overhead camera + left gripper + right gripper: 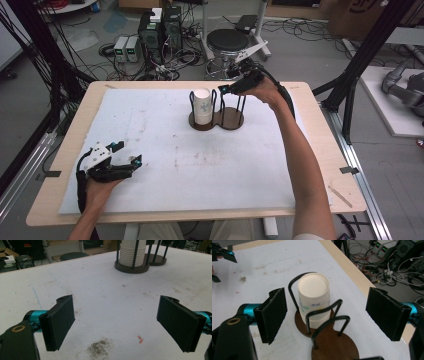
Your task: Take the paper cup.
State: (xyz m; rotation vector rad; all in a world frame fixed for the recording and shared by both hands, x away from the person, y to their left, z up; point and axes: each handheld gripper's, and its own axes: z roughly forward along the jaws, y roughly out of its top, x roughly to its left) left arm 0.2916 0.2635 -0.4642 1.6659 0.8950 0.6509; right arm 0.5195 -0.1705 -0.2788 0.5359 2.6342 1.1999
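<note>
A stack of white paper cups [202, 106] stands upside down in the left ring of a dark wooden two-ring holder [233, 120] with black wire hoops, at the back middle of the table. My right gripper [231, 89] hovers open just above the holder's empty right ring. In the right gripper view the cups [314, 296] and the empty ring [337, 350] lie between and below the open gripper [328, 312]. My left gripper [127, 154] rests open at the front left, nothing in it. In the left gripper view it [117, 320] faces the distant cups [132, 252].
A white mat [165, 165] with faint stains covers most of the wooden table [320, 150]. A round black stool [227, 41], power supplies and tangled cables sit on the floor behind the table. Black frame posts stand at both sides.
</note>
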